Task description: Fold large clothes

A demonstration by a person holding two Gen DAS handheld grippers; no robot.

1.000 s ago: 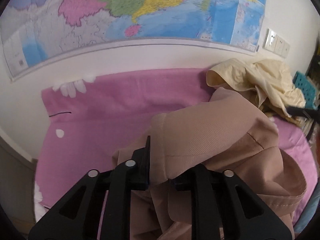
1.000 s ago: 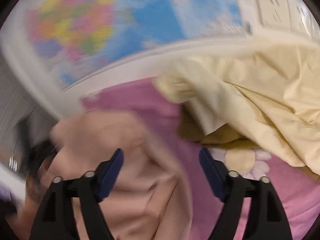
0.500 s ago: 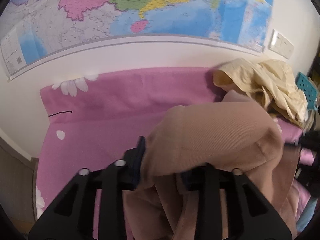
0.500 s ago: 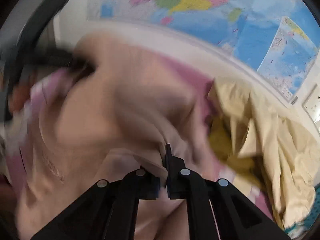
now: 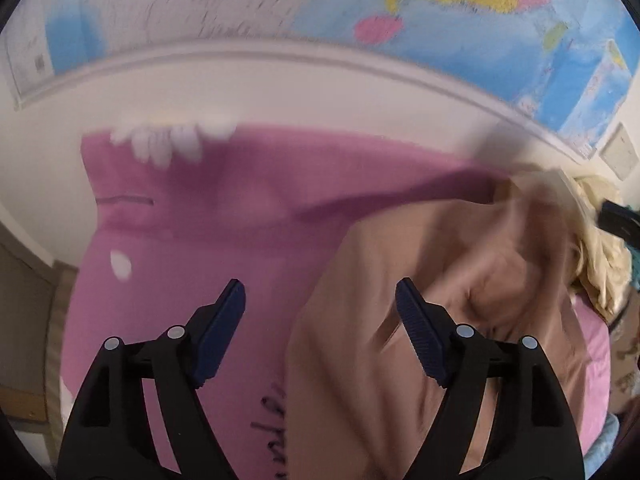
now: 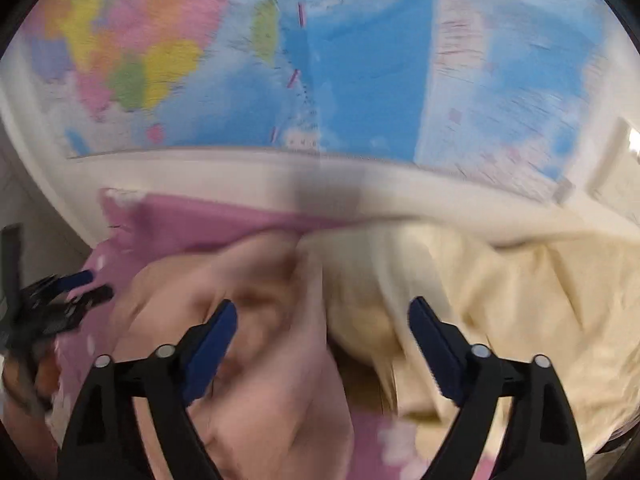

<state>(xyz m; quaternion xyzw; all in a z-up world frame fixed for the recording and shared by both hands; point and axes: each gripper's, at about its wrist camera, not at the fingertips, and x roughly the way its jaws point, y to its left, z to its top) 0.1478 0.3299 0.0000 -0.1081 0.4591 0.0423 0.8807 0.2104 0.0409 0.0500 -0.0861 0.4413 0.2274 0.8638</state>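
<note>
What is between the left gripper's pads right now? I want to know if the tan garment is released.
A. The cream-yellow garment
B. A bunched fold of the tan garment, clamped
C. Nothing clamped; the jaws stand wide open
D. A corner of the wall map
C: the left gripper has just opened, its pads spread wide and pressing on nothing, while the tan garment lies loose on the pink sheet beneath it.

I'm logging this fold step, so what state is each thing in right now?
Left gripper: open, jaws just opened, nothing clamped.
Right gripper: open, jaws just opened, nothing clamped.
Tan garment: released, rumpled on the sheet.
Cream garment: crumpled heap, unfolded.
Pink sheet: spread flat.
</note>
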